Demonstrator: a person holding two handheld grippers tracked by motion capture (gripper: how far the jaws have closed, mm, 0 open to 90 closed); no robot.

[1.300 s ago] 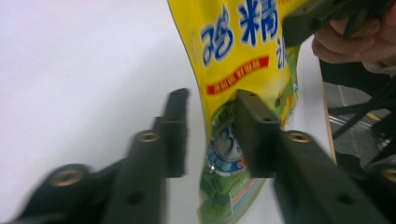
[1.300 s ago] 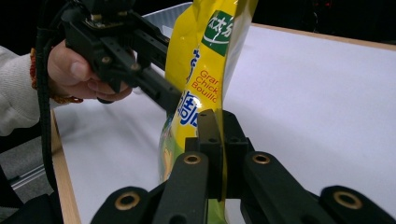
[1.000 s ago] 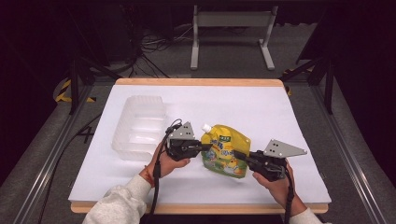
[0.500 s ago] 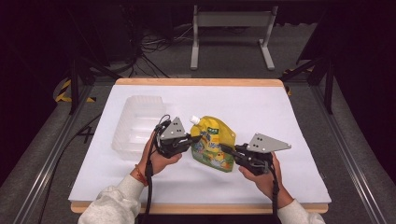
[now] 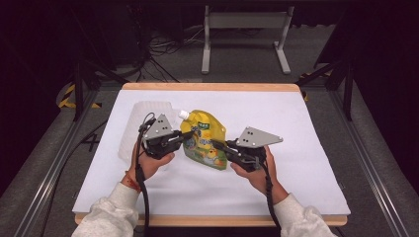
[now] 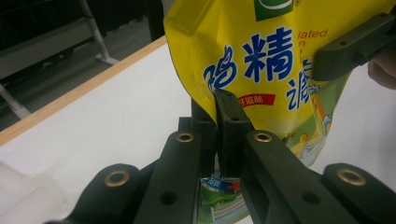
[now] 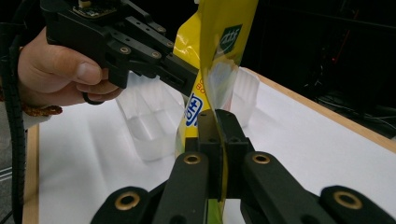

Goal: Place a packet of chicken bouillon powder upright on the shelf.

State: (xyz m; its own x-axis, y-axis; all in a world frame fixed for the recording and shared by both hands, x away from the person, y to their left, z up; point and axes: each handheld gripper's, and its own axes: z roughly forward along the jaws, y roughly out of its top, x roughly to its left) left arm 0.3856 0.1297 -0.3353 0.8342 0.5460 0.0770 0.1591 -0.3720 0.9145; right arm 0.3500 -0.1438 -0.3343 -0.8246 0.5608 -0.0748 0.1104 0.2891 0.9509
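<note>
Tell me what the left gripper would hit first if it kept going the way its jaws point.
The left gripper is already shut on the yellow pouch, so that comes first. Beyond it, probably the right gripper, clamped on the pouch's opposite edge and facing it, though depth is hard to judge.

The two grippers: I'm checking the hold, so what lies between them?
In the high view, the yellow pouch spans the gap between the left gripper and the right gripper; each is shut on one edge.

Left gripper (image 6: 218, 105) clamped the yellow pouch's (image 6: 261, 65) edge above the white table (image 6: 116, 126); right gripper (image 6: 322, 63) gripped the opposite edge.
</note>
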